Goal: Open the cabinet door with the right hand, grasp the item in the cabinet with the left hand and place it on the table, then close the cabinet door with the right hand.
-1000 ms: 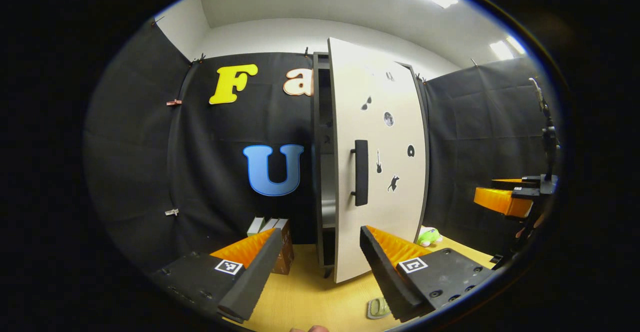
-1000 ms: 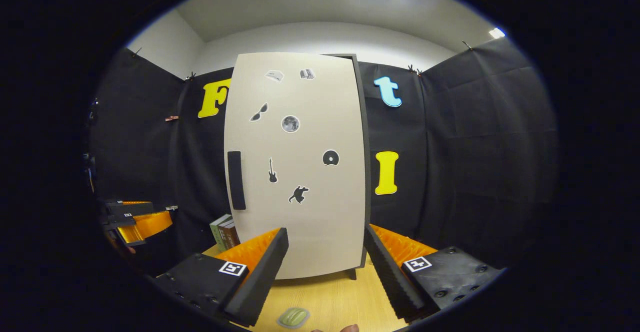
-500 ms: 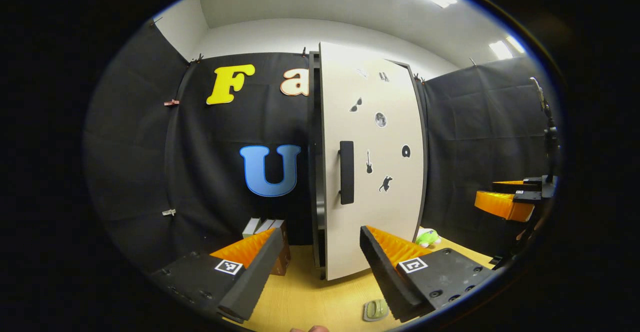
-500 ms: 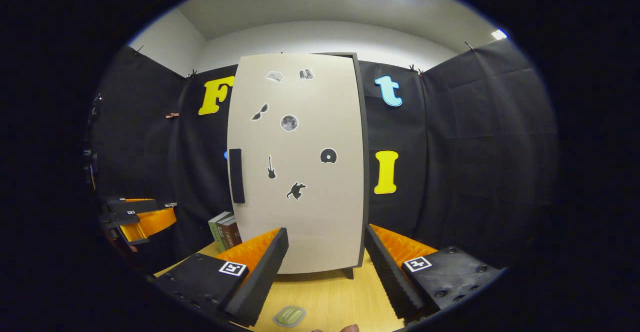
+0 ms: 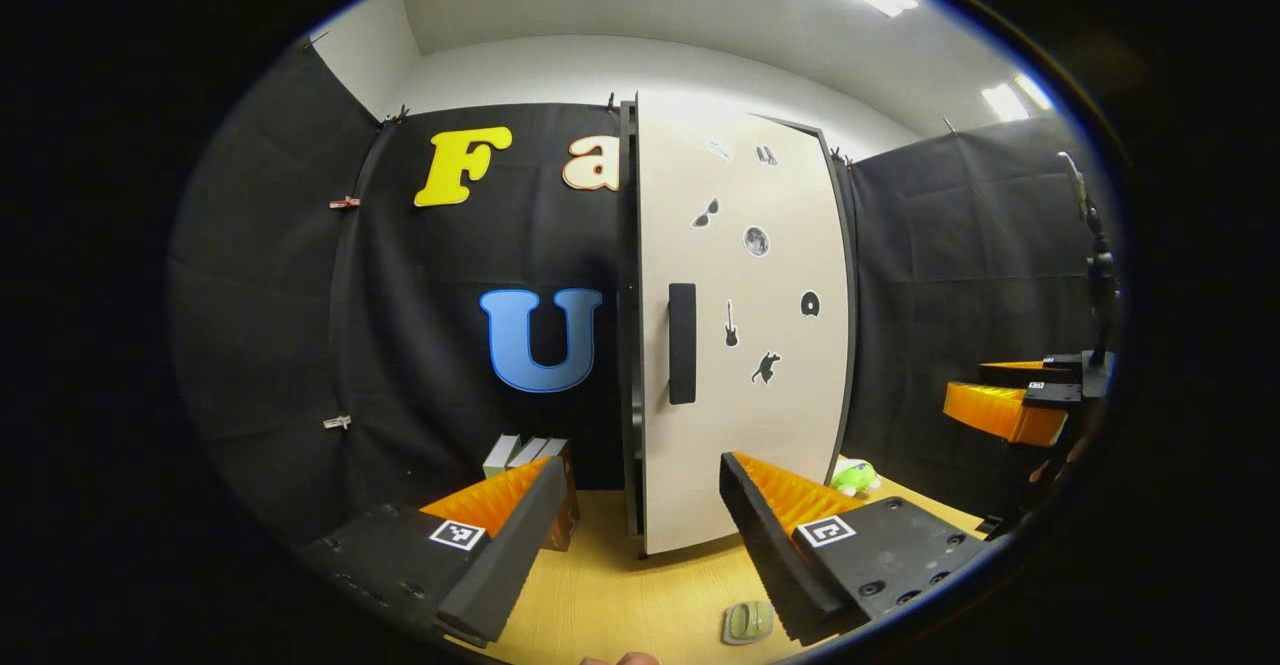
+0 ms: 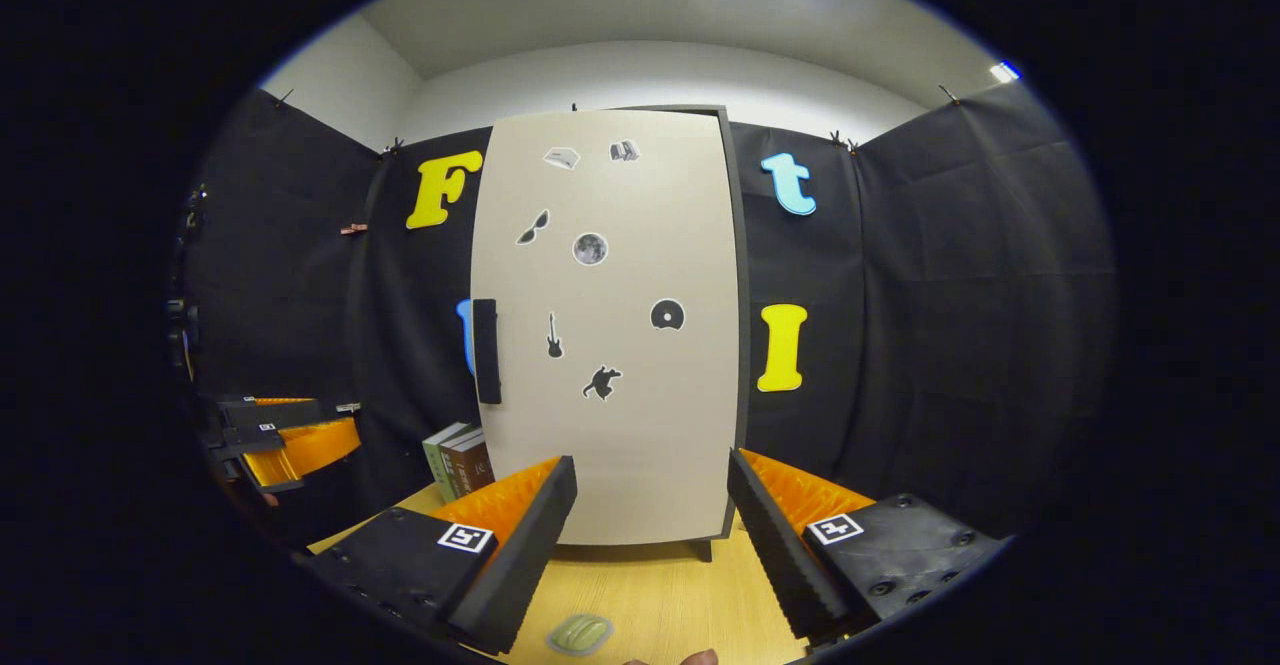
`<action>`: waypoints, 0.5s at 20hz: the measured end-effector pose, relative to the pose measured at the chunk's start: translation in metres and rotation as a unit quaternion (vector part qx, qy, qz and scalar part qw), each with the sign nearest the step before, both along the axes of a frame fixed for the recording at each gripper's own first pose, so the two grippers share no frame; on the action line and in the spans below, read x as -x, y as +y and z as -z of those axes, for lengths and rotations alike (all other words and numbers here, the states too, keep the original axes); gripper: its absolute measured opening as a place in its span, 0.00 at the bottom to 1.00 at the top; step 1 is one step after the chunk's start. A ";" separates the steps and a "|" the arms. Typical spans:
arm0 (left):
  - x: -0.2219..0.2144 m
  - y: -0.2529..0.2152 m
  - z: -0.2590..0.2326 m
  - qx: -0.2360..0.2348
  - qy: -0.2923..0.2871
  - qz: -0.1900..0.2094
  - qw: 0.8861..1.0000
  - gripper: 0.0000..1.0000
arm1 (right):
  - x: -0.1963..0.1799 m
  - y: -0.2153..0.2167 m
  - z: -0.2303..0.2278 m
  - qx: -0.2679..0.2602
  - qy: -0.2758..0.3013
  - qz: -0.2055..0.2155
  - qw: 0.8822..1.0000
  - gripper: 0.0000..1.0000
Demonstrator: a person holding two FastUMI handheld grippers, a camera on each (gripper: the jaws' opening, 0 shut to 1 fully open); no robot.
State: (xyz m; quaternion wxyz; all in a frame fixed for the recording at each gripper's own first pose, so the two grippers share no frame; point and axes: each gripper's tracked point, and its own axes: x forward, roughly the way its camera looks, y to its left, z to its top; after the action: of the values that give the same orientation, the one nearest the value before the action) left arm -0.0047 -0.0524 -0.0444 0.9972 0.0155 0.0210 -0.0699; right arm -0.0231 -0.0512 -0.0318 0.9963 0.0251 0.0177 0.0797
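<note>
Wood table (image 5: pixel 620 595) under both my grippers, black cloth walls around. Near to far:

- My left gripper (image 5: pixel 632 545): fingers spread wide, nothing between them, touching nothing.
- My right gripper (image 6: pixel 650 545): same, wide apart and empty. It also shows at the far right edge of the left gripper view (image 5: pixel 1005 407); the left one sits at the far left of the right gripper view.
- Item (image 5: pixel 750 622): small pale green thing lying flat on the table just ahead of the gripper tips, beside the left gripper's right-hand finger; in the right gripper view it lies between the fingers (image 6: pixel 580 634). Can't tell what it is.
- Books (image 6: pixel 458 462): standing on the table left of the cabinet, behind my finger in the left gripper view.
- Cabinet (image 5: pixel 628 345): door (image 6: pixel 610 345) looks shut or nearly so. Left gripper view sees the dark side edge at an angle; right gripper view faces the door square on. Black handle (image 6: pixel 486 351) on the door's left edge, small stickers across the front.
- Green plush toy (image 5: pixel 856 477): on the table right of the cabinet, seen from the left gripper view.
</note>
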 end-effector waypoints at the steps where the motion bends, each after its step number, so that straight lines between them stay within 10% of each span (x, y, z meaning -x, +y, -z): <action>1: 0.001 0.001 -0.001 -0.001 0.000 -0.001 1.000 0.97 | 0.001 0.001 0.001 0.000 0.001 0.000 1.000 0.98; 10: 0.004 0.002 0.001 0.001 0.002 -0.002 1.000 0.97 | 0.005 -0.003 0.005 -0.003 0.004 0.005 1.000 0.98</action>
State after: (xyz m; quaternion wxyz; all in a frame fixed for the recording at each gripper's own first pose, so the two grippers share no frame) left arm -0.0089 -0.0500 -0.0451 0.9973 0.0144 0.0231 -0.0682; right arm -0.0284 -0.0539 -0.0364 0.9965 0.0287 0.0214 0.0749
